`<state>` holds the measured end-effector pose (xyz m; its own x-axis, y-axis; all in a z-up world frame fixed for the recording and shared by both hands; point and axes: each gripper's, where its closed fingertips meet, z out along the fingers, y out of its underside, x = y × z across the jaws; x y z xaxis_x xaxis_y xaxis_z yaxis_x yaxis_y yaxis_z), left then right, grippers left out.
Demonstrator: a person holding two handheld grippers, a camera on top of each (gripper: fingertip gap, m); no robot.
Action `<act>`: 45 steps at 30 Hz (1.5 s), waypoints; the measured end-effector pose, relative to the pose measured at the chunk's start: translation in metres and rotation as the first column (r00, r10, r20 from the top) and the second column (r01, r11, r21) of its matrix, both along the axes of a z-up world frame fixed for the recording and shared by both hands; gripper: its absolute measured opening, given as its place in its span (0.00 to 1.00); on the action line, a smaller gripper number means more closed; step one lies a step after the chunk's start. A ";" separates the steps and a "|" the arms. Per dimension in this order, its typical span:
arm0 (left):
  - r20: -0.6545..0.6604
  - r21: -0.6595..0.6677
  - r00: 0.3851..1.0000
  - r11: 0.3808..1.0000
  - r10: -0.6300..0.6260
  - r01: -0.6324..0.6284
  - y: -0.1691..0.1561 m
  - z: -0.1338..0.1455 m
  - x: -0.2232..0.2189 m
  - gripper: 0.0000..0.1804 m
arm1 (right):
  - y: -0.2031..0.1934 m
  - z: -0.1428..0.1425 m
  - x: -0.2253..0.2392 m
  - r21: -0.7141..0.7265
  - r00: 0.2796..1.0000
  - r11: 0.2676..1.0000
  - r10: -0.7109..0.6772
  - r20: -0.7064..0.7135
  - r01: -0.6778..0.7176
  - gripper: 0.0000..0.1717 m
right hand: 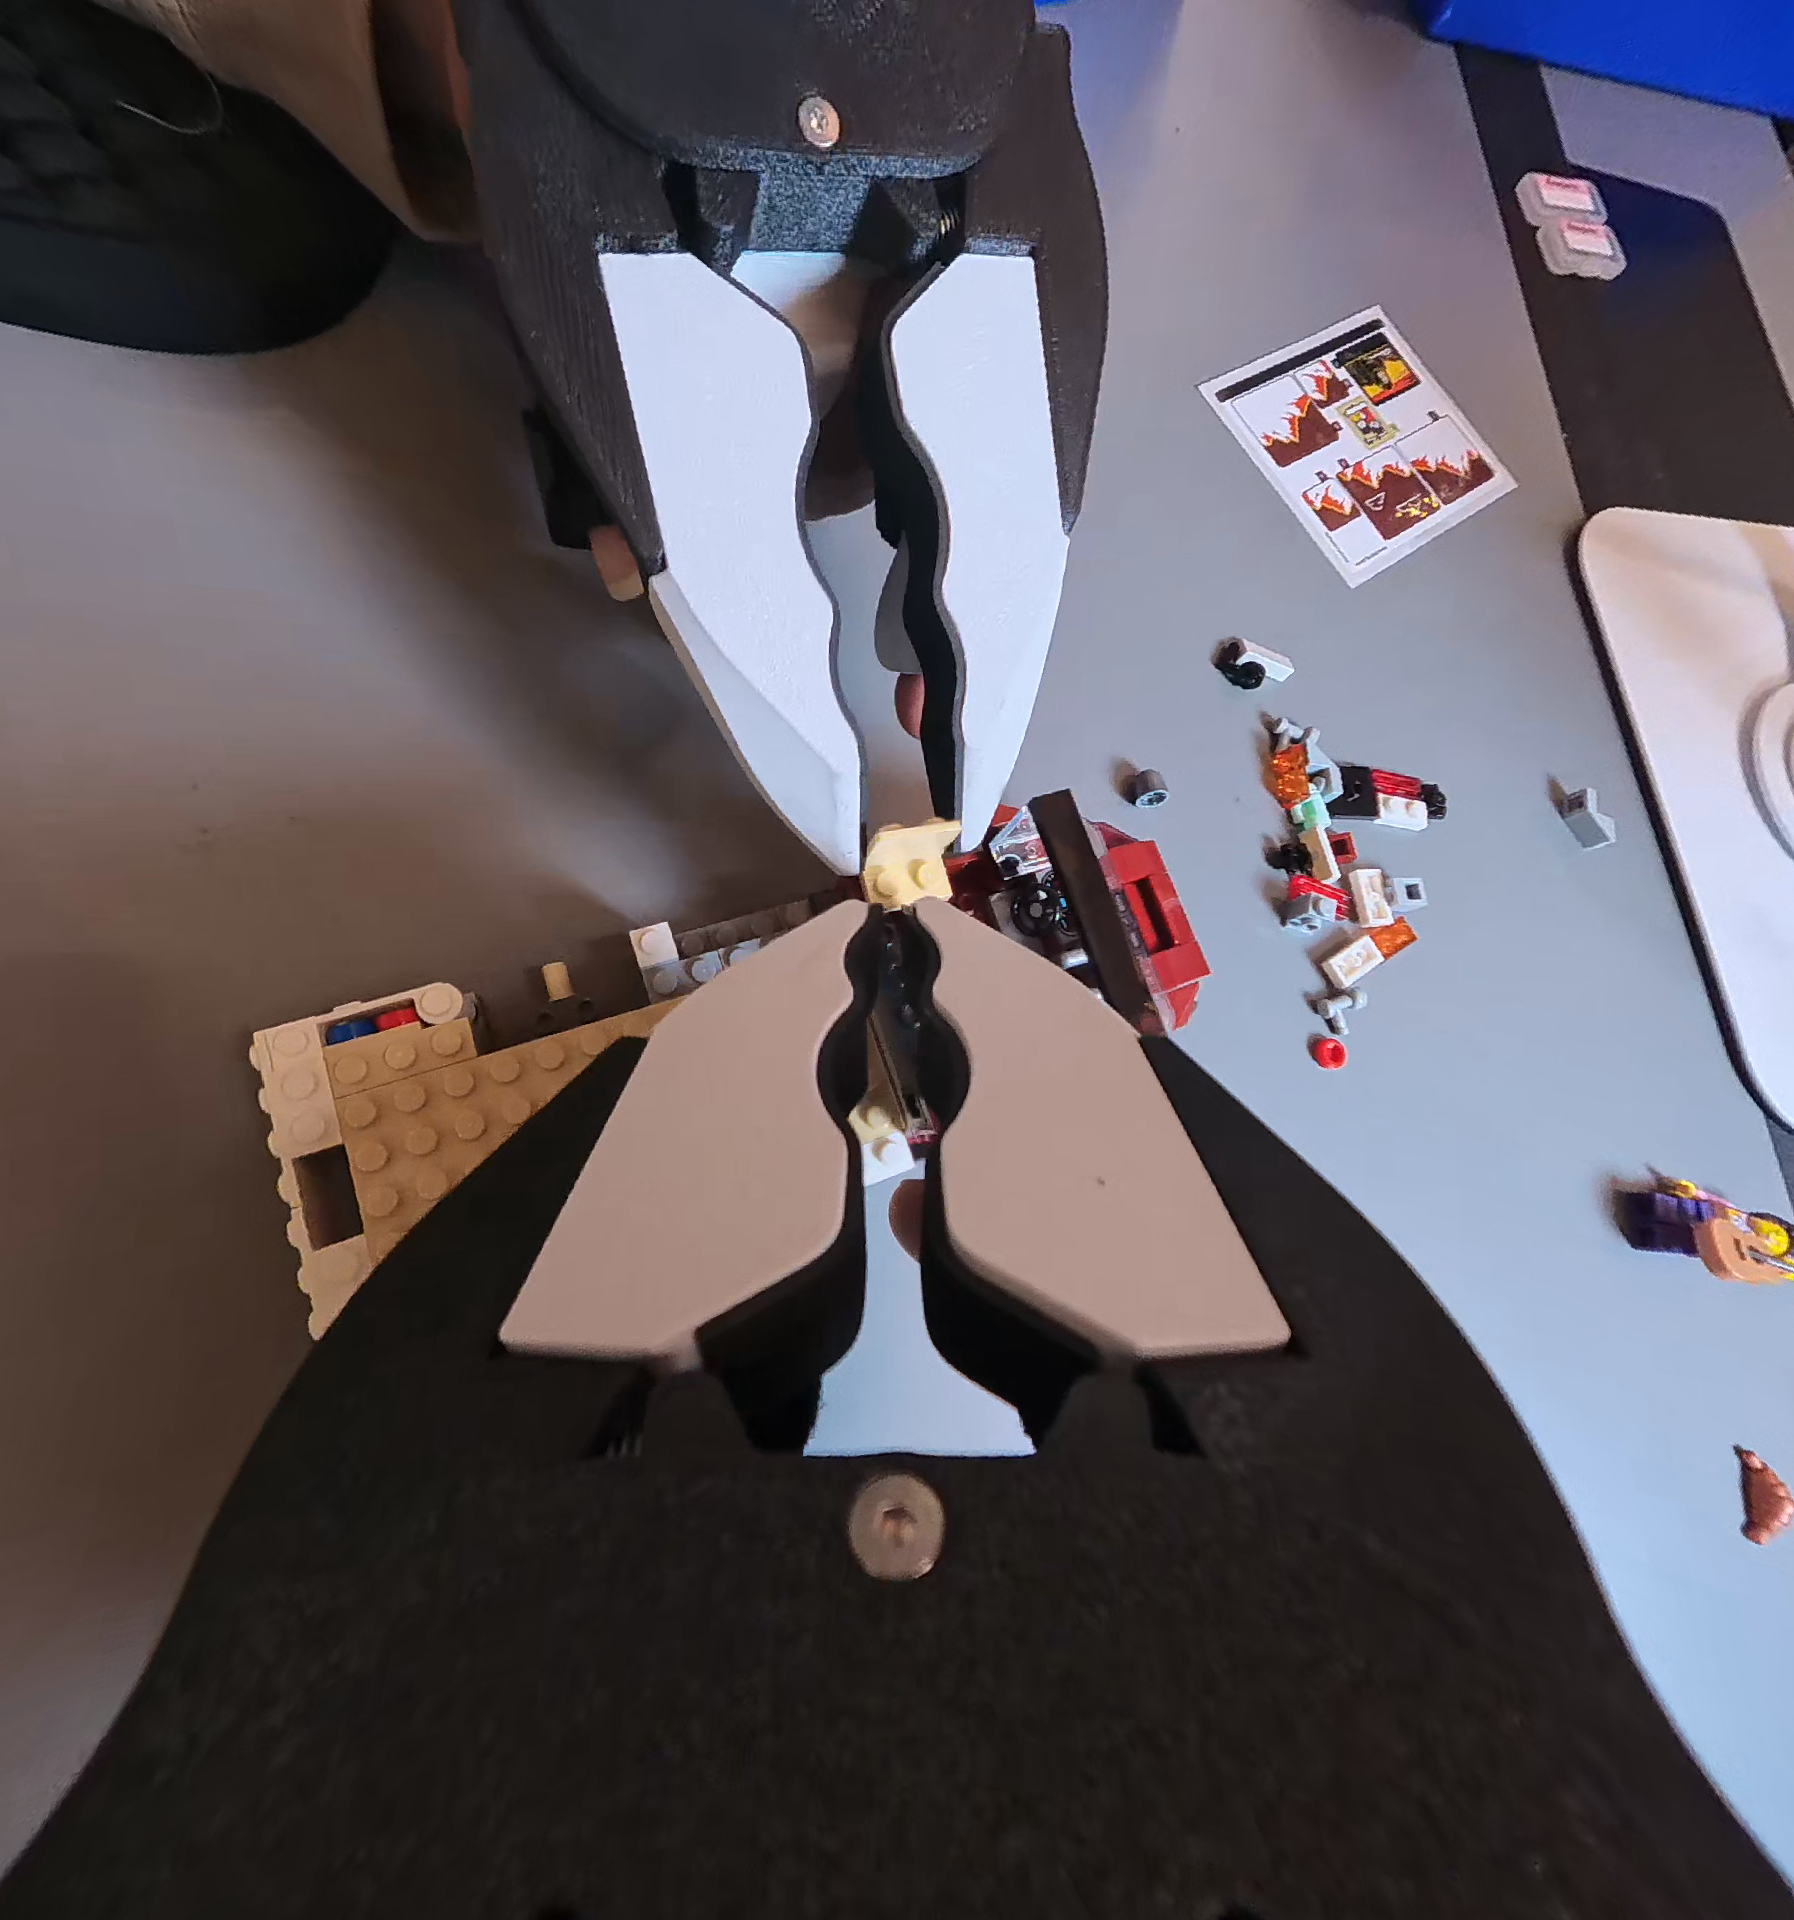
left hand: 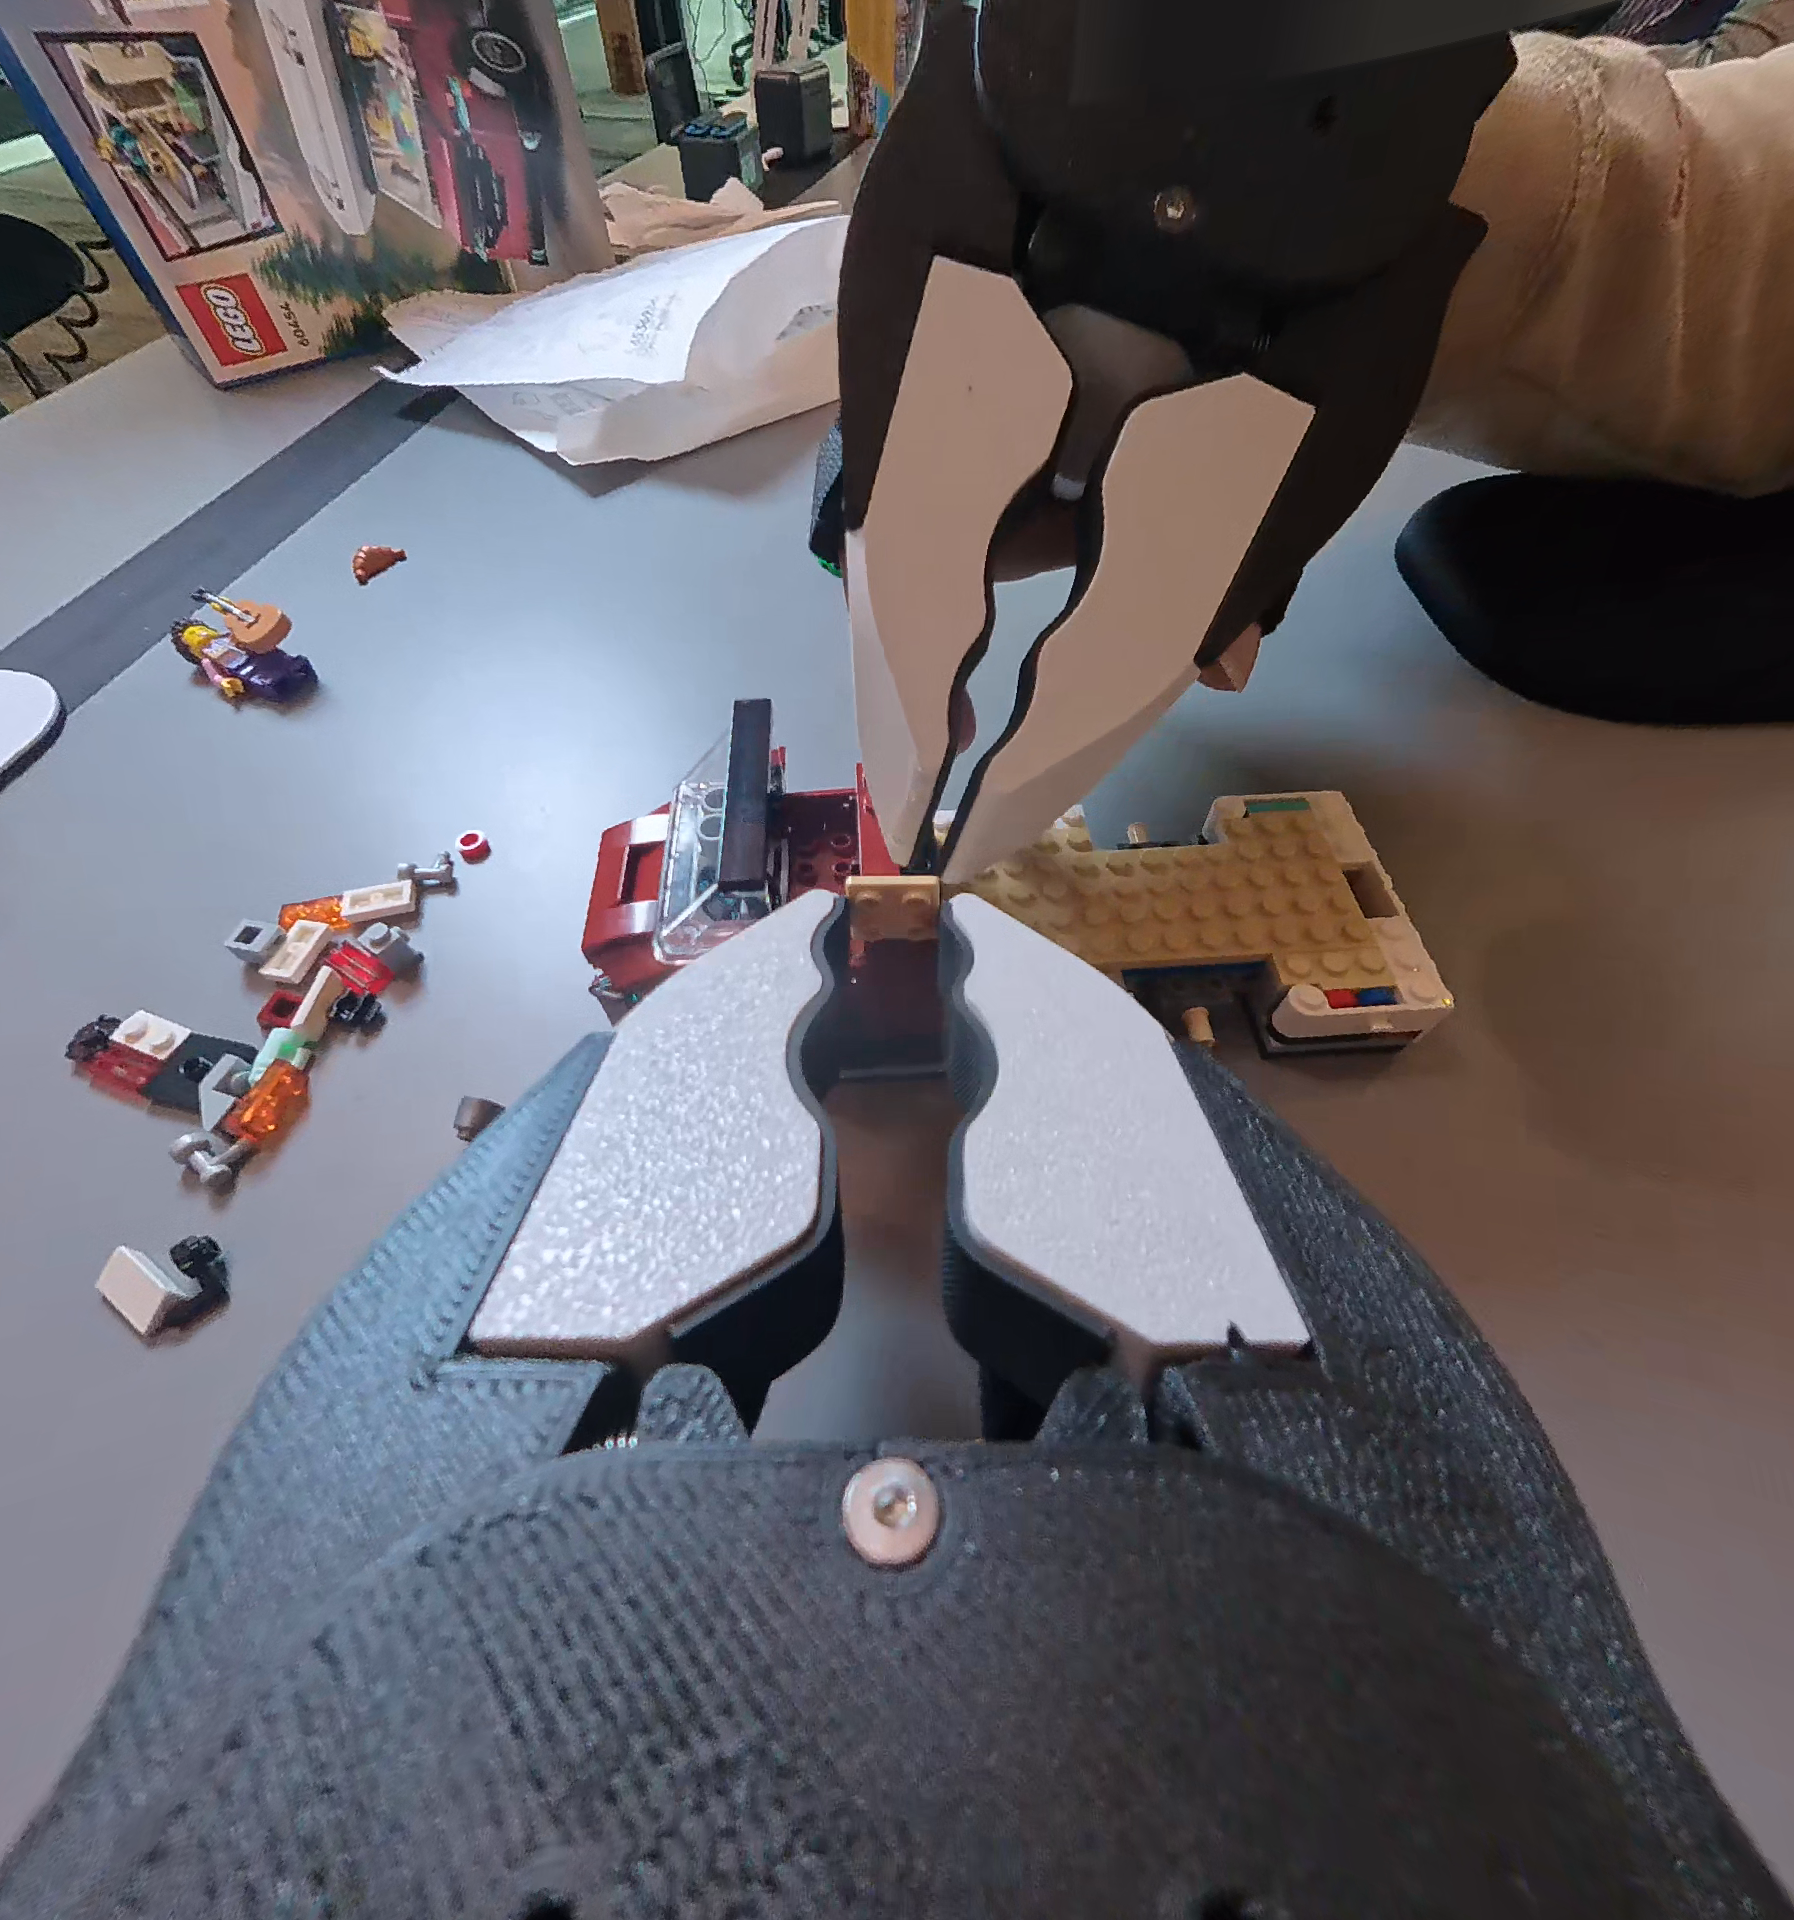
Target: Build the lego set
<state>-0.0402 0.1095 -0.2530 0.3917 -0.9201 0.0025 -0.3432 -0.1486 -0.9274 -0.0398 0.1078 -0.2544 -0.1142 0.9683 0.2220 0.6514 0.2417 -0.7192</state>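
Observation:
My left gripper (left hand: 893,920) is shut on a dark red block topped by a small tan plate (left hand: 893,896), at the rear of a dark red toy vehicle (left hand: 628,883) with a clear windscreen. The right wrist view shows its fingers (right hand: 1007,727) pressing both sides of the tan plate (right hand: 908,868). My right gripper (right hand: 898,912) comes from the opposite side with its tips closed together at the plate's far edge, as the left wrist view (left hand: 932,857) also shows. A thin black strip shows in the slot between its fingers; I cannot tell if it is held.
A tan studded build (left hand: 1215,894) lies right of the vehicle. Several loose small parts (left hand: 290,997), a minifigure with a guitar (left hand: 238,644) and a brown croissant piece (left hand: 379,561) lie left. A toy box (left hand: 280,177), white paper bag (left hand: 654,332), sticker sheet (right hand: 1355,442) and white pad (right hand: 1724,810) surround them. Left and right tips are no more than a few centimetres apart.

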 end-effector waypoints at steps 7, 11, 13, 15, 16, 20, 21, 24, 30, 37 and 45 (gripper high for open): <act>-0.065 0.018 0.998 1.000 0.025 -0.024 -0.001 0.000 0.000 0.09 | 0.003 0.004 -0.005 -0.042 1.000 0.999 0.003 0.027 -0.002 0.00; -0.088 0.009 0.995 0.999 0.040 -0.040 -0.002 0.000 0.000 0.09 | 0.005 0.000 -0.007 -0.042 0.996 0.999 0.015 0.086 -0.012 0.00; -0.099 0.005 0.994 0.999 0.047 -0.047 -0.002 0.000 0.000 0.09 | 0.005 -0.001 -0.007 -0.052 0.994 0.999 0.020 0.106 -0.015 0.00; -0.104 -0.006 0.993 0.998 0.061 -0.062 -0.002 0.000 0.000 0.09 | 0.005 -0.001 -0.007 -0.052 0.993 0.998 0.025 0.119 -0.019 0.00; -0.107 -0.008 0.992 0.997 0.069 -0.070 -0.002 0.000 0.000 0.09 | 0.005 -0.001 -0.007 -0.048 0.992 0.999 0.028 0.125 -0.022 0.00; -0.113 -0.020 0.989 0.995 0.092 -0.095 -0.002 -0.001 0.000 0.09 | 0.004 -0.001 -0.007 -0.041 0.990 0.999 0.028 0.139 -0.023 0.00; -0.111 -0.026 0.989 0.995 0.096 -0.099 -0.002 -0.001 0.000 0.09 | 0.004 -0.001 -0.006 -0.043 0.989 0.999 0.027 0.144 -0.021 0.00; -0.102 -0.044 0.989 0.993 0.106 -0.111 -0.002 -0.001 0.000 0.09 | 0.005 -0.002 -0.006 -0.037 0.986 0.999 0.024 0.166 -0.018 0.00; -0.100 -0.042 0.989 0.992 0.113 -0.118 -0.002 -0.001 -0.001 0.09 | 0.004 -0.003 -0.007 -0.028 0.979 0.999 0.041 0.201 -0.036 0.00; -0.065 -0.049 0.990 0.990 0.128 -0.131 -0.004 -0.001 -0.003 0.09 | 0.004 -0.005 -0.007 0.073 0.954 0.992 0.081 0.290 -0.106 0.00; -0.049 -0.047 0.989 0.988 0.143 -0.145 -0.005 -0.002 -0.005 0.09 | 0.004 -0.002 -0.006 0.038 0.973 0.996 0.068 0.219 -0.078 0.00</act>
<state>-0.0447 0.1049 -0.2549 0.5208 -0.8533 0.0262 -0.3568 -0.2454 -0.9014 -0.0460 0.1115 -0.2567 -0.2348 0.9448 0.2287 0.7699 0.3244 -0.5496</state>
